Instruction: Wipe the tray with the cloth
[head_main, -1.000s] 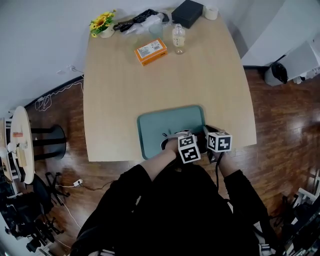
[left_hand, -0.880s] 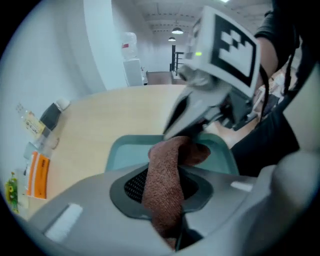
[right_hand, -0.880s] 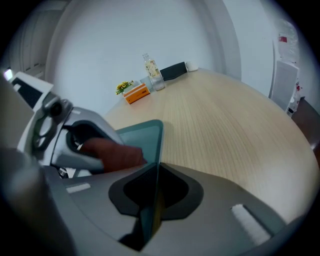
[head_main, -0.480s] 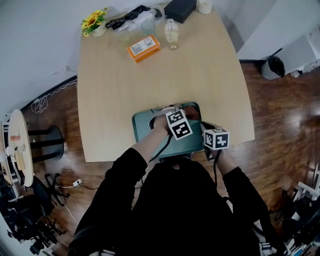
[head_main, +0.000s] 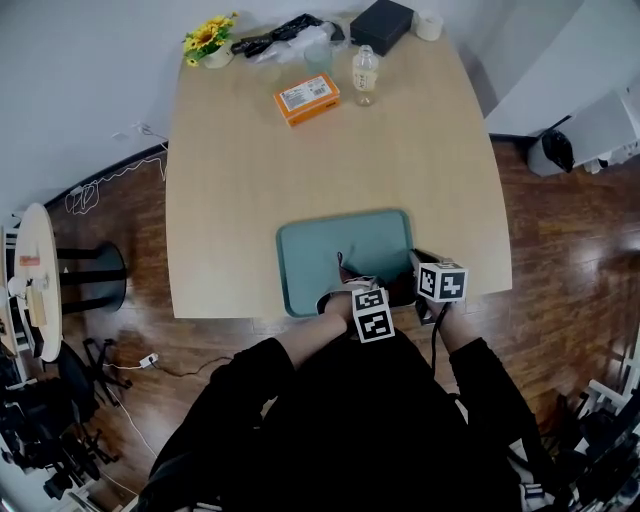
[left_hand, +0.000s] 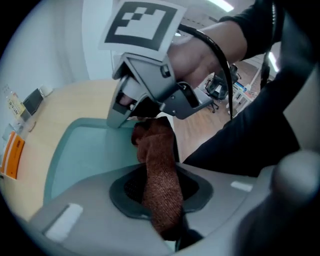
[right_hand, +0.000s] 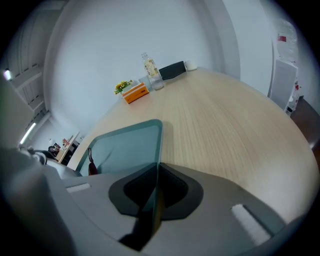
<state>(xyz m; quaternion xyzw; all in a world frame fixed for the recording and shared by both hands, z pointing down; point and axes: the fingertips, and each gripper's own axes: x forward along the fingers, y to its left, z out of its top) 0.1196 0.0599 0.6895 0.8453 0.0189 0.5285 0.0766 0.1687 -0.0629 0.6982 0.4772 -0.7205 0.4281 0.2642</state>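
A teal tray lies at the near edge of the wooden table. My left gripper is over the tray's near part, shut on a brown-red cloth that sticks out past the jaws toward the tray. A bit of the cloth shows on the tray in the head view. My right gripper is at the tray's near right corner, shut on the tray's rim. In the right gripper view the cloth shows at the tray's far side. The right gripper's body fills the left gripper view's top.
At the table's far end stand an orange box, a small bottle, a pot of yellow flowers, black cables, a black box and a tape roll. A bin sits on the floor to the right.
The left gripper pushed the cloth out to the tray's far edge, then drew it back to the near edge. The right gripper kept its hold on the rim.
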